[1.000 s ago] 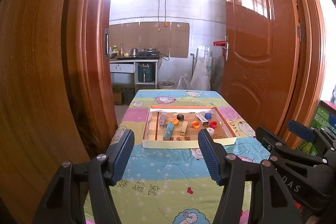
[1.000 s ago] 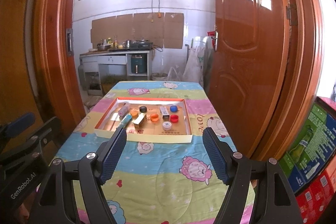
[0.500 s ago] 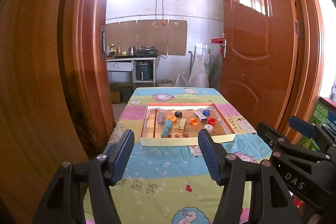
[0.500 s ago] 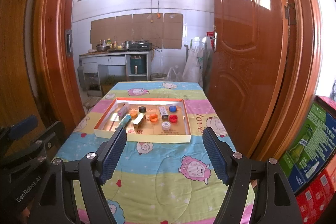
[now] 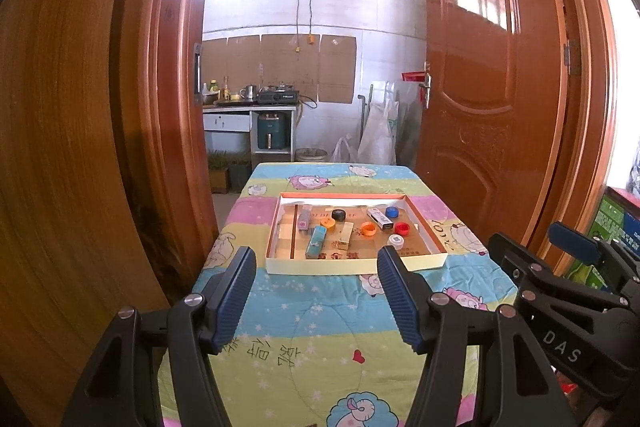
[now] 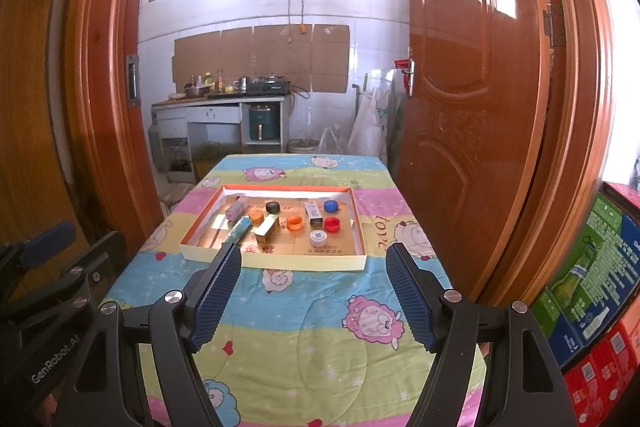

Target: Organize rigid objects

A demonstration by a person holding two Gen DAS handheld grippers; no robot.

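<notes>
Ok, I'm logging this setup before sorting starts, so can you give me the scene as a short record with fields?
surface: table under a cartoon-print cloth
container: shallow box lid, far half of the table
contents: bottle caps (black, blue, red, orange, white) and small boxes
left gripper: jaws open, empty, short of the box lid
right gripper: jaws open, empty, short of the box lid

"DAS" on the right gripper (image 5: 560, 327), "GenRobot.AI" on the left gripper (image 6: 52, 355), "love" upside down on the tablecloth (image 6: 382, 231), box print too small tbh
</notes>
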